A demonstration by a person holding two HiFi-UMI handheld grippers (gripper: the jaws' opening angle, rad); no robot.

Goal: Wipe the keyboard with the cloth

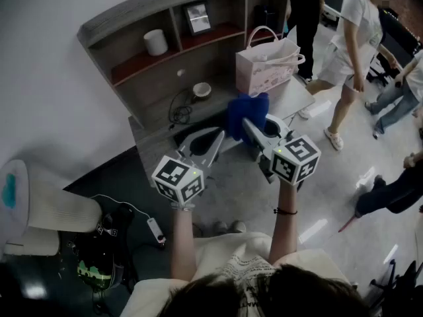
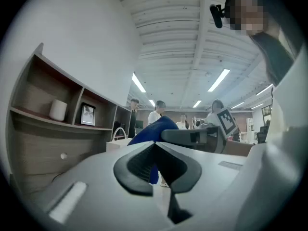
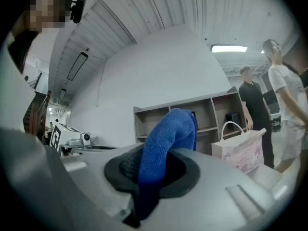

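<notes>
A blue cloth (image 1: 248, 111) is pinched in my right gripper (image 1: 246, 125), held up in front of the desk (image 1: 149, 140). In the right gripper view the cloth (image 3: 167, 136) rises from between the shut jaws of the right gripper (image 3: 156, 167) and folds over. My left gripper (image 1: 218, 139) hangs just left of it, jaws pressed together with nothing between them. The left gripper view shows its shut jaws (image 2: 155, 147) and the cloth (image 2: 150, 131) beyond them. No keyboard shows in any view.
A wooden shelf unit (image 1: 178, 38) stands on the desk with a white cylinder (image 1: 156, 42) and a picture frame (image 1: 197, 17). A pink paper bag (image 1: 268, 65), a bowl (image 1: 201, 90) and a cable (image 1: 178, 107) are on the desk. People (image 1: 350, 45) stand at the right.
</notes>
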